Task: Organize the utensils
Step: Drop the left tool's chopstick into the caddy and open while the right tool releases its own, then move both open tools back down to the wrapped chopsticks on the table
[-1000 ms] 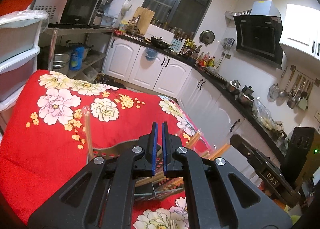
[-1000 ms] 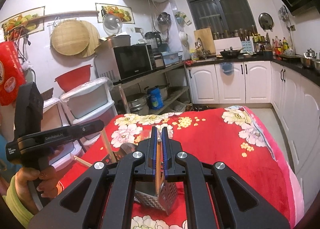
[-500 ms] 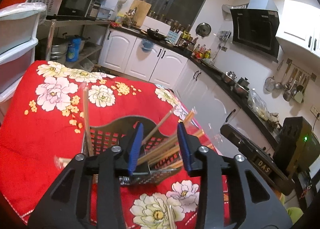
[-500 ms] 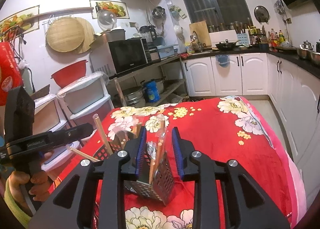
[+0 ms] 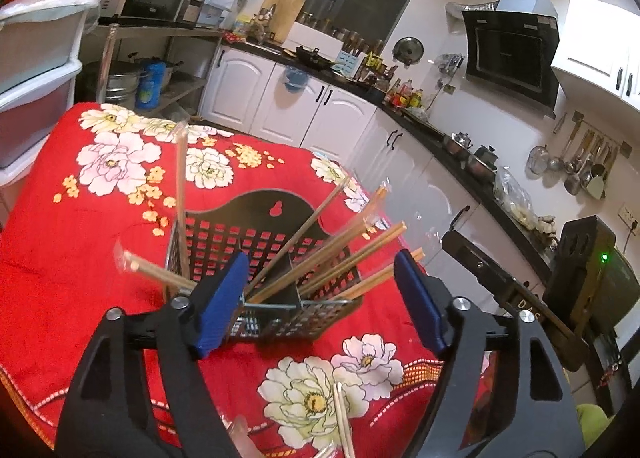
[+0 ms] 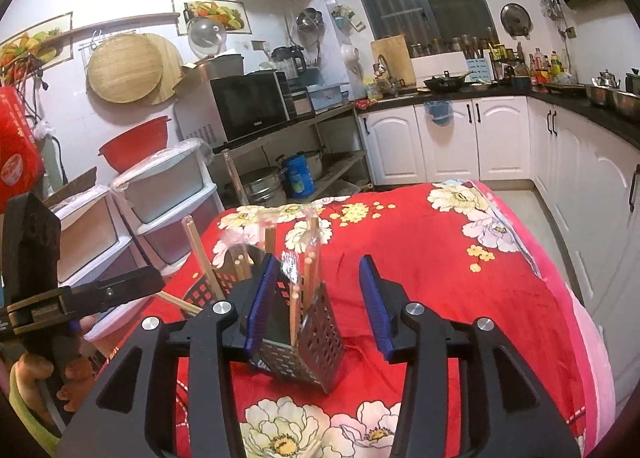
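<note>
Your left tongs (image 5: 320, 298) fill the lower half of the left wrist view; the jaws are opening, the blue pads (image 5: 222, 298) stand wide apart, and nothing is pressed between them. The black perforated utensil holder (image 5: 256, 242) sits in the centre of that frame on the red flowered cloth (image 5: 80, 238) covering the tabletop; its near rim lies just past the left pad. Wooden chopsticks (image 5: 344, 246) lean out of the holder toward the right of the frame, some in clear plastic sleeves, and one sleeved stick (image 5: 181, 194) stands nearly upright at the holder's left corner. More sleeved chopsticks (image 5: 342, 418) lie on the cloth at the bottom centre. In the right wrist view your right tongs (image 6: 318, 298) sit low centre, jaws also opening, pads parted and gripping nothing. The holder (image 6: 312, 334) shows just left of centre, partly behind the left pad, and its chopsticks (image 6: 308, 274) rise between the pads without touching either that you can see. At the left edge of this frame, a hand (image 6: 36, 378) holds the other gripper's body.
</note>
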{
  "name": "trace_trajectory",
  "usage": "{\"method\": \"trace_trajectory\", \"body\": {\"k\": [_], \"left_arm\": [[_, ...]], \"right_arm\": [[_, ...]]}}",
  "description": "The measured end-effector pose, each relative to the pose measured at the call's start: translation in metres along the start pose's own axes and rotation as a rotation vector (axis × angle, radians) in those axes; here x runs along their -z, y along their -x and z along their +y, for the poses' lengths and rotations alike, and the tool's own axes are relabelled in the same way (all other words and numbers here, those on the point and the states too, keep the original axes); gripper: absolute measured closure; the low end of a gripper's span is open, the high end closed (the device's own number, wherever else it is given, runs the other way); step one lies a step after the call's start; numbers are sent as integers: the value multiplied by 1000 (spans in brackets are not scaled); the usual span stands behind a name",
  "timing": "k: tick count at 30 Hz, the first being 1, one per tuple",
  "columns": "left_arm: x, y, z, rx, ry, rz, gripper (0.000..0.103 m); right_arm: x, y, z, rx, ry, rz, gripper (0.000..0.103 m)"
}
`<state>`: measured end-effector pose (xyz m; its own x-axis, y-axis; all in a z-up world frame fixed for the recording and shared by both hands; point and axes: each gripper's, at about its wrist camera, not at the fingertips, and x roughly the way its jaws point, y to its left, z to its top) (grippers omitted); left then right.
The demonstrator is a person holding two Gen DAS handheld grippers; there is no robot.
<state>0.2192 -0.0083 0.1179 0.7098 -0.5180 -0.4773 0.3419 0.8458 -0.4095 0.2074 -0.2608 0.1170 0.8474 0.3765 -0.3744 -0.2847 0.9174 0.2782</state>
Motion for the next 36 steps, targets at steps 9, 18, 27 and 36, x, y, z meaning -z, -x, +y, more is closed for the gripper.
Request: {"method": "trace_trajectory", "body": {"k": [9,18,27,36], "left_arm": [[15,6,9,-30,17,16,22],[31,14,18,-53,28,38,12],[45,21,24,-85,36,57,12],[62,30,38,-112,55,70,12]], "right_arm": [[17,4,-2,14,1,35,53],[37,1,-2,15,12,97,48],[55,-2,3,5,29,149,48],[70,-3,11,6,59,203,47]]}}
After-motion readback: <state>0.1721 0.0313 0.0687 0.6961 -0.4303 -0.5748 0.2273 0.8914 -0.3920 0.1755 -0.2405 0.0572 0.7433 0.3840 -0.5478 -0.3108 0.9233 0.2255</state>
